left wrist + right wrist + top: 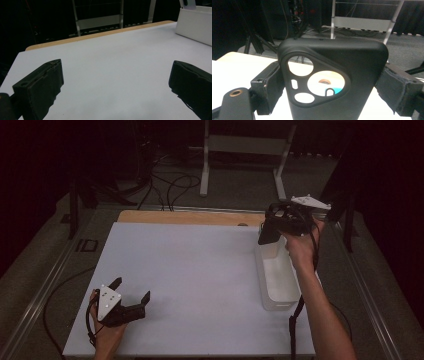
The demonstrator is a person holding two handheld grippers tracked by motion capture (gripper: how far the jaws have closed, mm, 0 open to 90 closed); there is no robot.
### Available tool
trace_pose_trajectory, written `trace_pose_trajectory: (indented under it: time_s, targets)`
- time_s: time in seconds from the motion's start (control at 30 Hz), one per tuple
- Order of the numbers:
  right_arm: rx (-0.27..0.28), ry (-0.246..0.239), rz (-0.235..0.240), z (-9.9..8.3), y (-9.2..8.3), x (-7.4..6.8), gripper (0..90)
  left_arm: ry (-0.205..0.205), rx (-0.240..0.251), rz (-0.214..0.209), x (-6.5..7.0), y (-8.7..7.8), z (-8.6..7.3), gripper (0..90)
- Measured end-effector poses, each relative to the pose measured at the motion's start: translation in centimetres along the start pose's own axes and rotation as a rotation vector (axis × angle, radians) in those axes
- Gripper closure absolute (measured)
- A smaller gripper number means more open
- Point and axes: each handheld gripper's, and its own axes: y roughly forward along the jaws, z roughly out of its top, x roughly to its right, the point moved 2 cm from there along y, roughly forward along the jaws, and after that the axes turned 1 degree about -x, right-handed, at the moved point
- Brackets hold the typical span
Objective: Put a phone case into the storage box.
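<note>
The right gripper (270,231), jaws clamped on a black phone case (332,80) held above the far end of the white bin (276,287), should carry it level, while the left gripper (131,294) rests wide open and empty on the table (200,270).

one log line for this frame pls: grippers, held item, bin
right gripper: shut on black phone case, held above white bin far end | left gripper: open, empty, low over white table near-left | bin: looks empty
</note>
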Motion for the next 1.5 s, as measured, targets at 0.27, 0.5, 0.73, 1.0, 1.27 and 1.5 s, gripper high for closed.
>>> trace_pose_trajectory:
  time_s: [0.27, 0.5, 0.73, 1.0, 1.27, 1.5]
  targets:
    - [-0.016, -0.003, -0.028, -0.1, 0.6, 0.5, 14.2, 0.002, 0.002, 0.002, 0.0, 0.0, 0.0, 0.0]
    - [-0.036, 0.001, -0.042, -0.4, 1.3, 1.0, 14.2, 0.001, 0.002, 0.003, -0.1, -0.1, 0.0, 0.0]
    - [-0.057, 0.01, -0.059, -0.9, 2.1, 1.4, 14.2, 0.002, 0.002, 0.003, 0.0, -0.1, 0.0, 0.1]
    - [-0.089, 0.02, -0.077, -1.7, 3.1, 1.7, 14.2, 0.001, 0.003, 0.005, 0.0, -0.1, 0.0, 0.1]
    - [-0.118, 0.027, -0.084, -2.8, 4.1, 1.6, 14.1, 0.002, 0.003, 0.004, 0.0, 0.0, 0.0, 0.0]
    - [-0.141, 0.041, -0.095, -3.7, 5.0, 1.9, 14.1, -0.001, 0.004, 0.003, 0.0, -0.1, 0.0, 0.1]
